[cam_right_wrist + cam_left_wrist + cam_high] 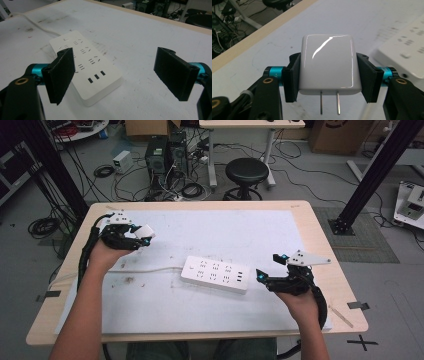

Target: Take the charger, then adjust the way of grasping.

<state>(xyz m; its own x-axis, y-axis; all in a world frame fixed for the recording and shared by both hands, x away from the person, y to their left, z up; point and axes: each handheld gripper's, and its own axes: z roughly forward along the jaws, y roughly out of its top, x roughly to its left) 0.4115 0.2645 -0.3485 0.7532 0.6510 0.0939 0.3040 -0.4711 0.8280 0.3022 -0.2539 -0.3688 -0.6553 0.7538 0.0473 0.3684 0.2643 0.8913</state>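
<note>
The left gripper is squeezed tight on a white plug block. In the left gripper view, its two black pads press flat on both sides of the plug block, so the block sits right between them. The block is shiny and has rounded corners. Its two metal pins stick out of the bottom side, toward the camera and the hand, and nothing is touching them. The block is held up off the white mat, not resting on it. In the high view, this gripper is over the far left part of the mat, and the white power strip lies well apart from it, off toward the other hand. The right gripper is wide open and holds nothing. In the right gripper view, its two black pads stand far apart with only bare mat between them. The power strip lies flat on the mat just in front of this gripper, near one of its pads, and partly tucked behind that pad. The strip has rows of little slots on top, and three small ports are at the end nearest the gripper. A white cord runs from the far end of the strip and goes across the mat toward the side where the left gripper is. The mat lies on a wooden table, and both of the person's arms reach in from the near edge.
</note>
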